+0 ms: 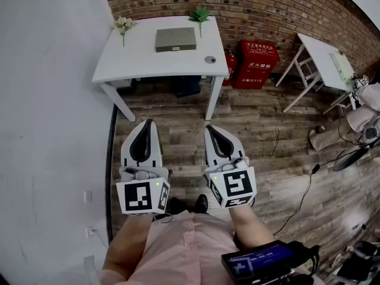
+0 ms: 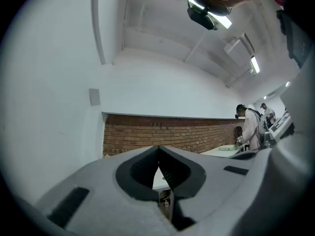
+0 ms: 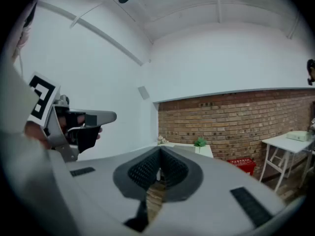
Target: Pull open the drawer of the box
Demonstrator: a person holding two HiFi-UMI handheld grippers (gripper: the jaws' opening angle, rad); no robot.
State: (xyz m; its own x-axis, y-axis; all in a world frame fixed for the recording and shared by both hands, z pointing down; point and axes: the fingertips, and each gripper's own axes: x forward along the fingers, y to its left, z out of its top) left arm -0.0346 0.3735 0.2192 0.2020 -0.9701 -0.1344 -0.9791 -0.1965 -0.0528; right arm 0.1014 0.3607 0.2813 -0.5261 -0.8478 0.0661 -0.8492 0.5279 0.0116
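A flat grey-green box (image 1: 176, 39) lies on the white table (image 1: 130, 58) by the brick wall, far ahead of me. Both grippers hang side by side over the wooden floor, well short of the table. My left gripper (image 1: 145, 123) has its jaws together with nothing between them; in the left gripper view its tips (image 2: 158, 149) meet, and a sliver of the table shows below them. My right gripper (image 1: 212, 127) is shut and empty too, its tips (image 3: 159, 150) touching. The box's drawer front cannot be made out from here.
Small flower sprigs (image 1: 123, 24) and a green plant (image 1: 199, 14) stand at the table's back edge, a round disc (image 1: 210, 59) near its front right corner. Red fire-equipment boxes (image 1: 255, 63) sit beside it. A second white table (image 1: 323, 58) stands right; cables (image 1: 303, 195) cross the floor. A white wall (image 1: 53, 129) runs along the left.
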